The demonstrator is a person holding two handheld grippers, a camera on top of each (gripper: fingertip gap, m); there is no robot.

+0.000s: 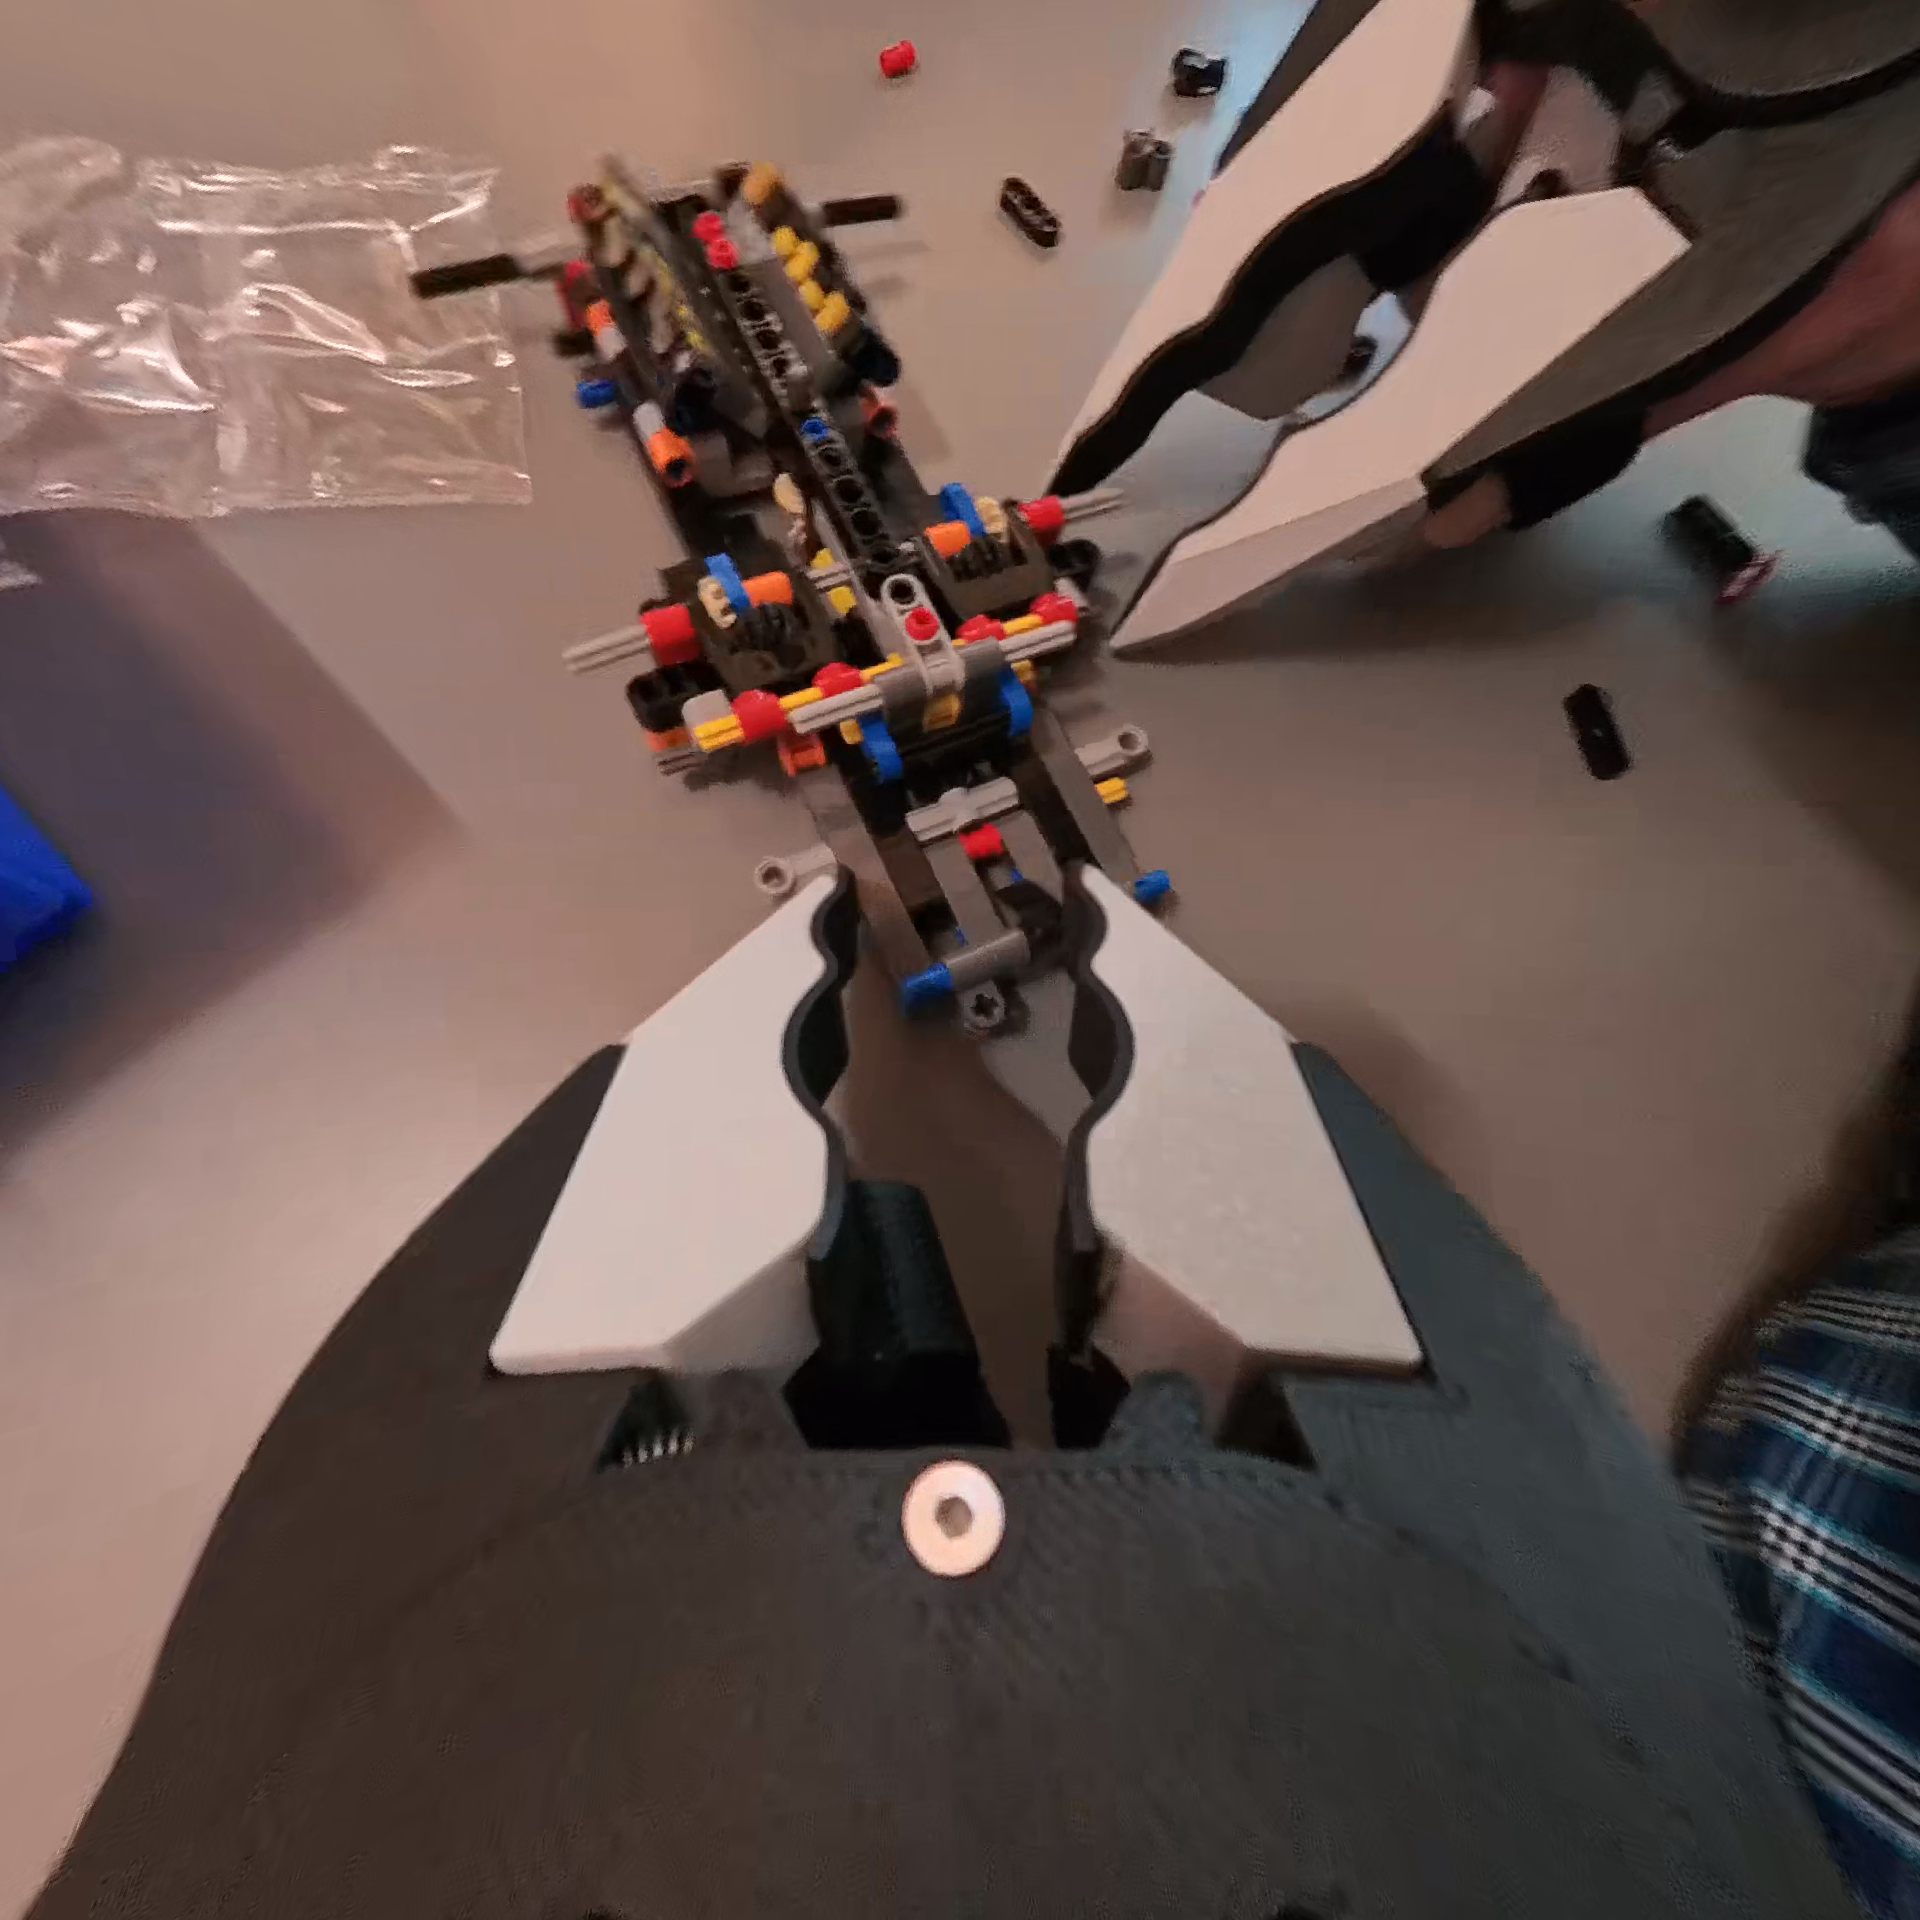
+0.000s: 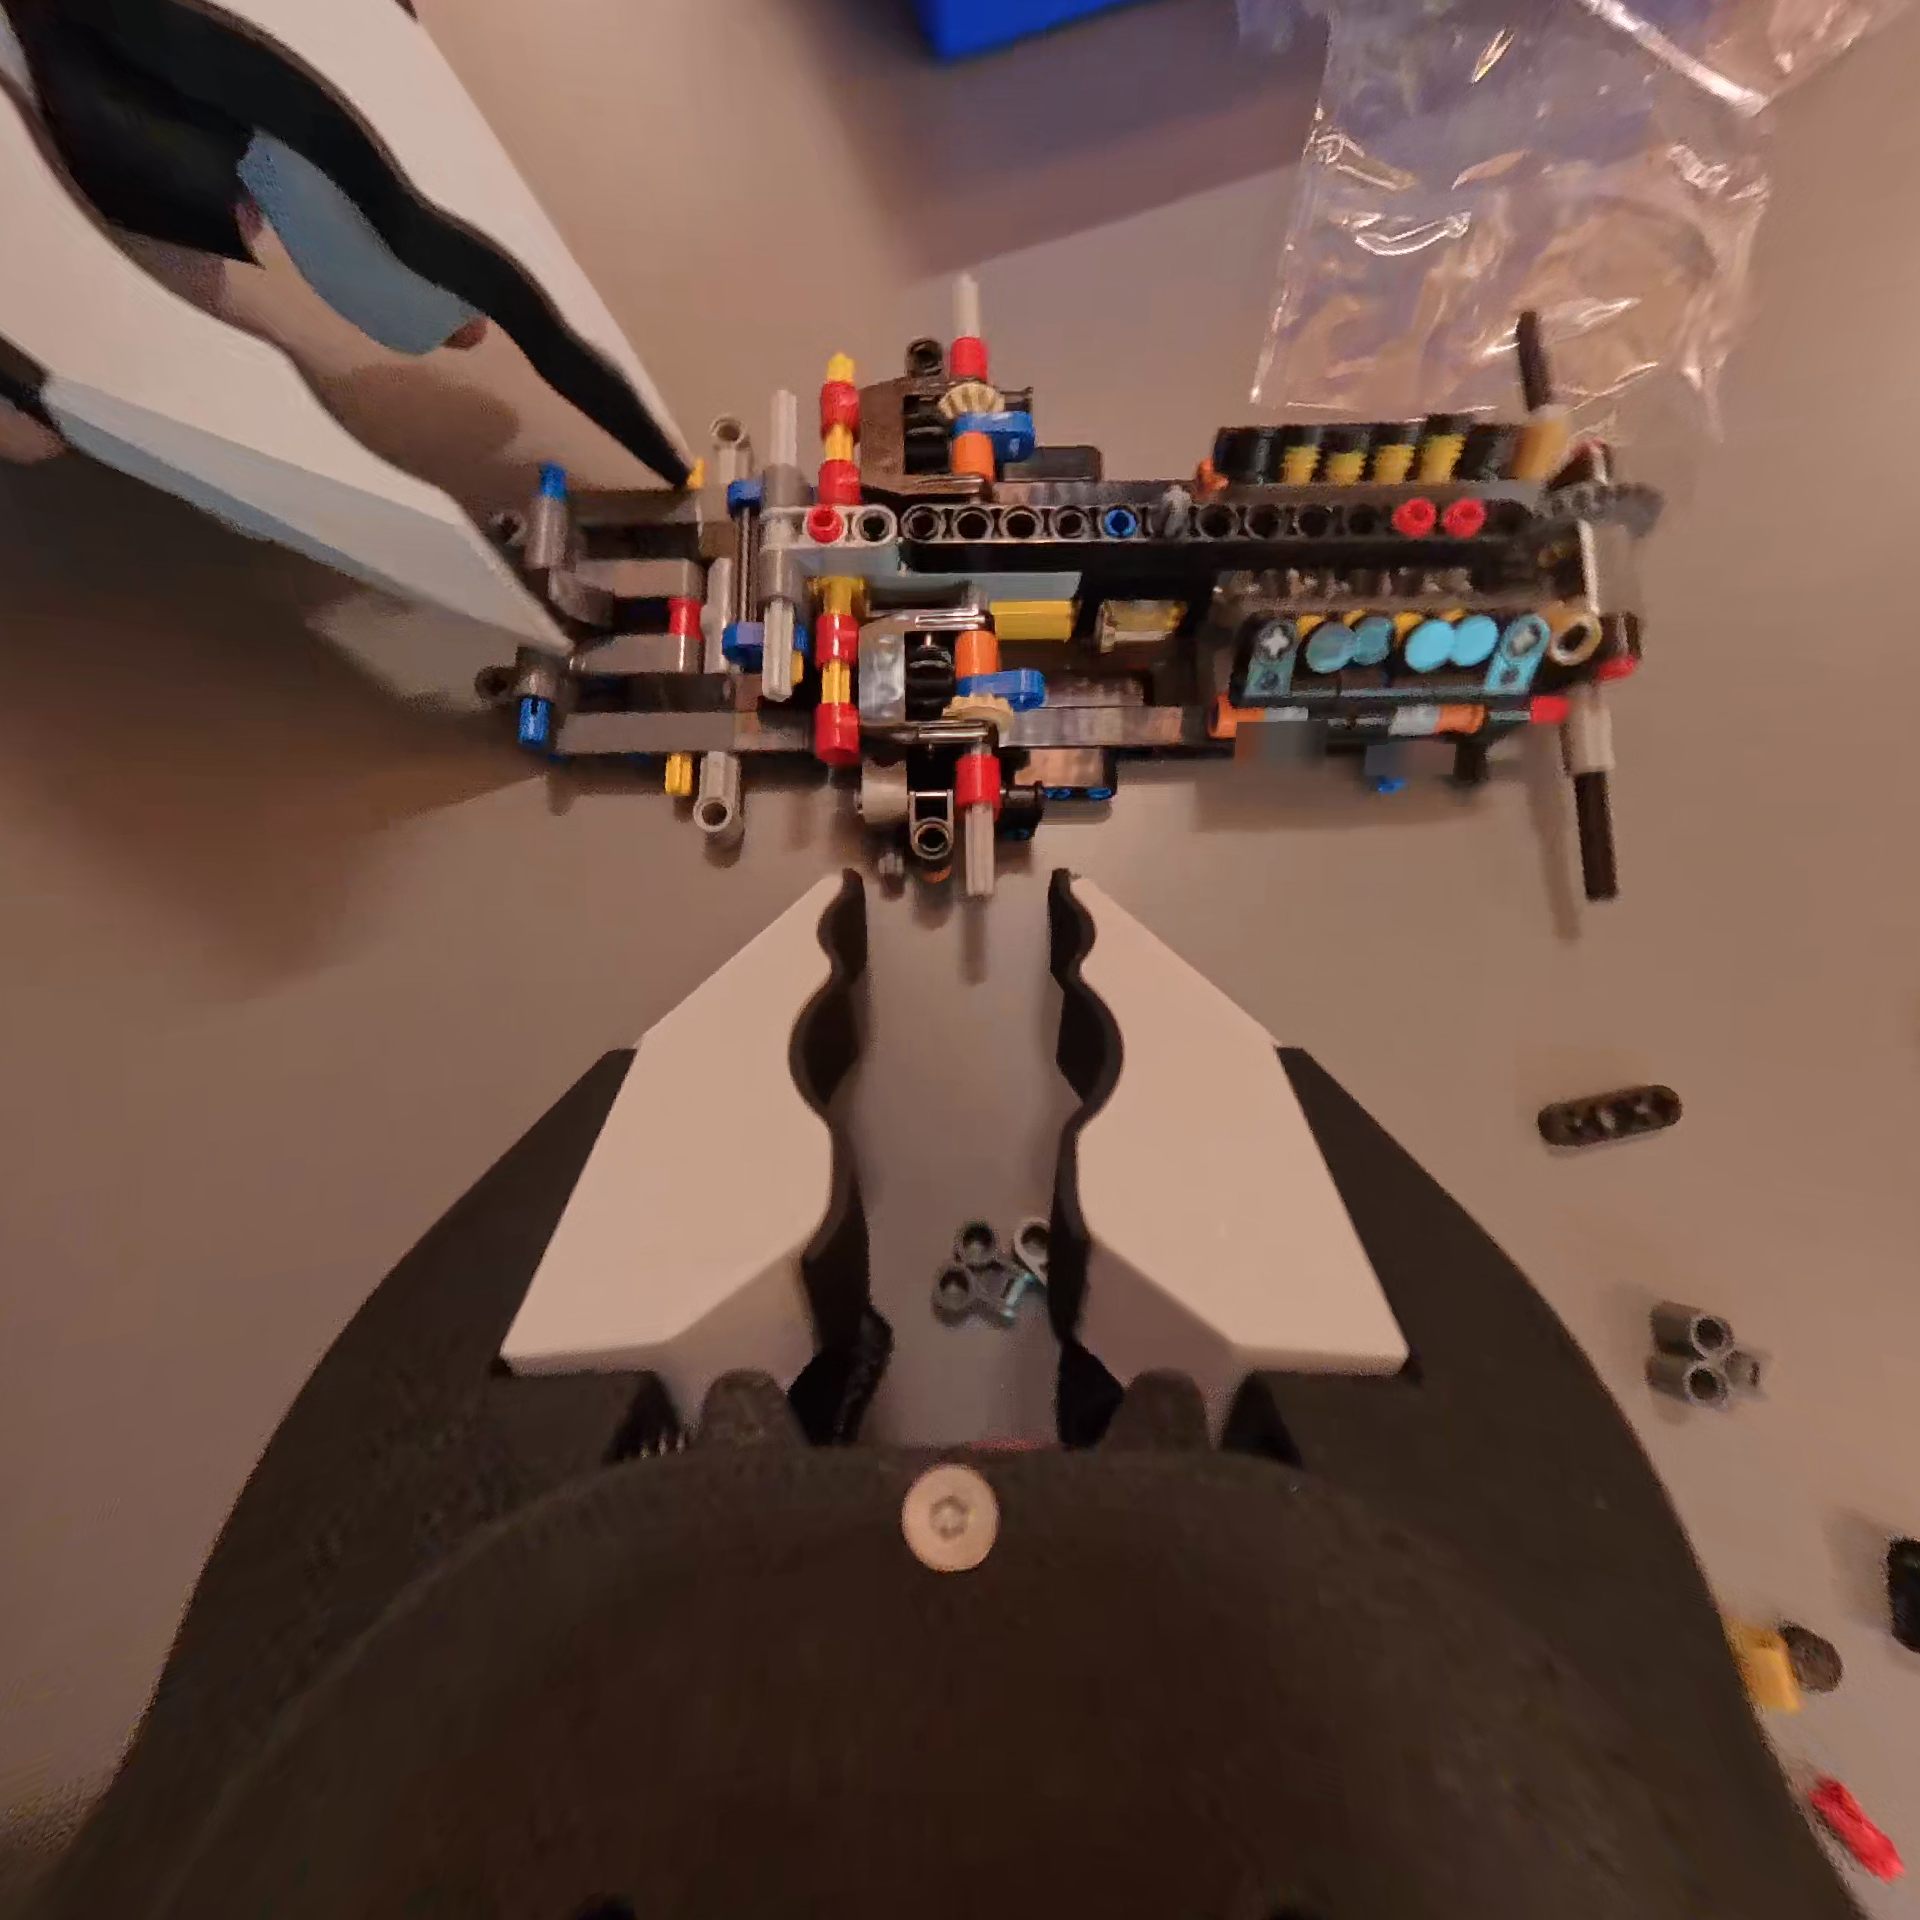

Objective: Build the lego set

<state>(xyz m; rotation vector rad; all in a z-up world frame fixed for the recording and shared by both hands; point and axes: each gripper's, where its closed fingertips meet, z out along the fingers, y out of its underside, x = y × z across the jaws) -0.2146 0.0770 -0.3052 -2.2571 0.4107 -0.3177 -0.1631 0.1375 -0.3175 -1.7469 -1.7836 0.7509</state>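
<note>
While left claw [image 1: 961,914] straddles near end of lego chassis [image 1: 831,582], jaws spread, not pinching, long axis runs straight ahead; right claw [image 2: 956,883] spread, empty, square-on to chassis flank, just short; chassis flat on surface [image 1: 1351,935]

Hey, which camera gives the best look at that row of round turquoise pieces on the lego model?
The right wrist view: the turquoise pieces face that camera on the lego model. The left wrist view sees the model end-on and shows none of them.
</note>
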